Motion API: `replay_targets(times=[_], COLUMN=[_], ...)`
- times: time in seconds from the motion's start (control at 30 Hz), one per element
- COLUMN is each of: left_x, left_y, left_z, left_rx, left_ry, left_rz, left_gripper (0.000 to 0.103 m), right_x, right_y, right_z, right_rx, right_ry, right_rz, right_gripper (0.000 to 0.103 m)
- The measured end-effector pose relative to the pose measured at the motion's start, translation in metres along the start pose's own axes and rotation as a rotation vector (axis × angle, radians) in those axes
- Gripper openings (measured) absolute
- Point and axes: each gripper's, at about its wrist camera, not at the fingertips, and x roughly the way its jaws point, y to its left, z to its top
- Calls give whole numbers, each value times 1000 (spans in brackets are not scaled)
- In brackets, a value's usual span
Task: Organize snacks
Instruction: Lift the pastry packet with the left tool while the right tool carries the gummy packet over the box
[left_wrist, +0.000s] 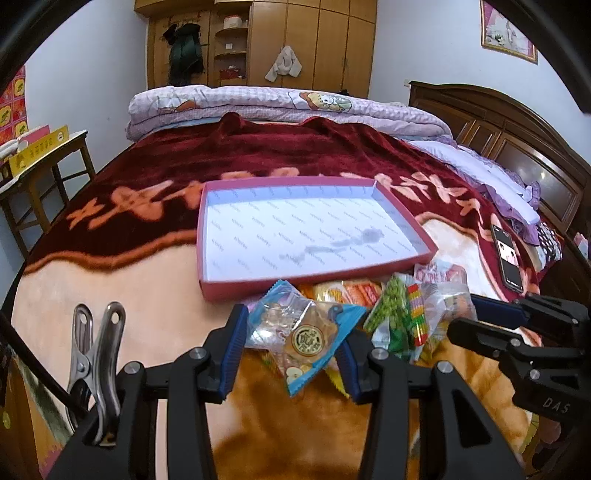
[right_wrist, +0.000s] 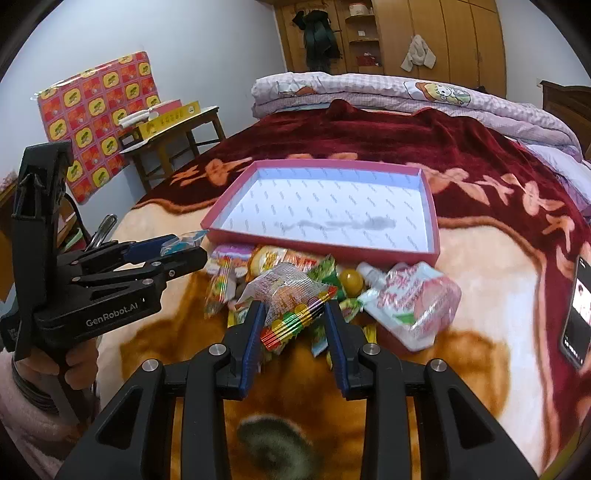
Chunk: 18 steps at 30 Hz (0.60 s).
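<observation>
The left gripper pinches a blue-edged clear packet holding a round cake, its pads pressing the wrapper from both sides. The right gripper is pressed onto a clear packet with a rainbow-striped end, the film crumpled between its pads. Both packets sit at or just above the snack pile, which lies on the blanket touching the near wall of the pink tray. The tray is bare inside apart from a grey smear on its liner. A foil pouch lies at the right edge of the pile, and a phone rests on the blanket well to the right. The step in hand looks like carrying each packet forward into the tray. To do it well, each packet should clear the near wall before going forward, since a dragging corner could catch the rim or shift the tray on the soft blanket. Setting them in separate corners would leave room for the rest.
</observation>
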Motion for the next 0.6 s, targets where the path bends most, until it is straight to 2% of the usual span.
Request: replay_targets(times=[0.23, 0.6], left_x=[13, 43], left_y=[-5, -5], left_z=[28, 47], left_rx=[24, 37], left_ry=[-20, -11], left_rz=[-9, -11], left_gripper=[47, 47], right_x=[11, 36], right_y=[-6, -16], right_z=[21, 46], right_rx=[5, 24], right_ry=[-6, -1], right_rz=[10, 21], right_gripper=[34, 34])
